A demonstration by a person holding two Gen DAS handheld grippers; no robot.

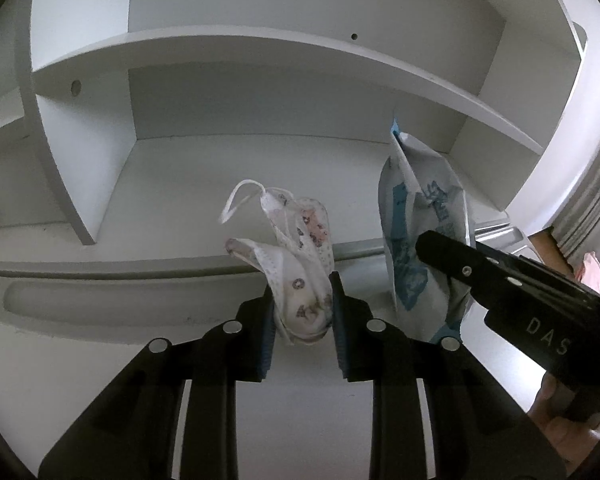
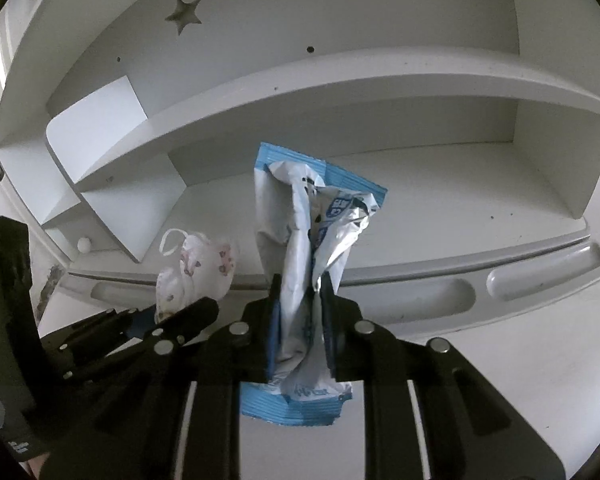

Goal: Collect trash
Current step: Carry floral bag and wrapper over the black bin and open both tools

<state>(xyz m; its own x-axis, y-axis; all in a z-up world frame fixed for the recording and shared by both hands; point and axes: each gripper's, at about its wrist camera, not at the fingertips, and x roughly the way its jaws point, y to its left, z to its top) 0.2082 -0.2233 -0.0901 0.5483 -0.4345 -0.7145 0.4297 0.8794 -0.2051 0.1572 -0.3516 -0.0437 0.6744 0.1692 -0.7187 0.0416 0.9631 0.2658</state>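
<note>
White desk (image 1: 100,360) with a white shelf unit (image 1: 228,50) on its back edge filled both views; the desk had moulded grooves along the rear.

Left tool (image 1: 302,308) was pinching a crumpled face mask (image 1: 300,264), printed fabric with an ear loop (image 1: 236,200) sticking up. Pads pressed on the mask's lower fold, the rest flopped above the jaws, over the desk's rear edge.

Right tool (image 2: 300,308) was clamped on a blue-and-white wrapper (image 2: 304,248), gripped mid-length, ends poking out above and below the jaws. It was also in front of the shelf unit, just beside the mask, not touching it as far as I could tell.

Handling, my read:
- Mask: very light, soft, limp. No crush risk. Bunched body is the right hold; loops would swing and snag.
- Wrapper: light, thin crinkly film with a foil inside, probably slippery. Looked empty and flattened. Mid-body pinch across the folds should hold; a grip near a sealed end could slide off.
- Neither fragile. Main risk is slipping out during a fast swing.

Count: one mask, one wrapper, two tools, both loaded. No other trash or bin visible. One small white knob (image 2: 84,245) on the shelf unit's left side.
</note>
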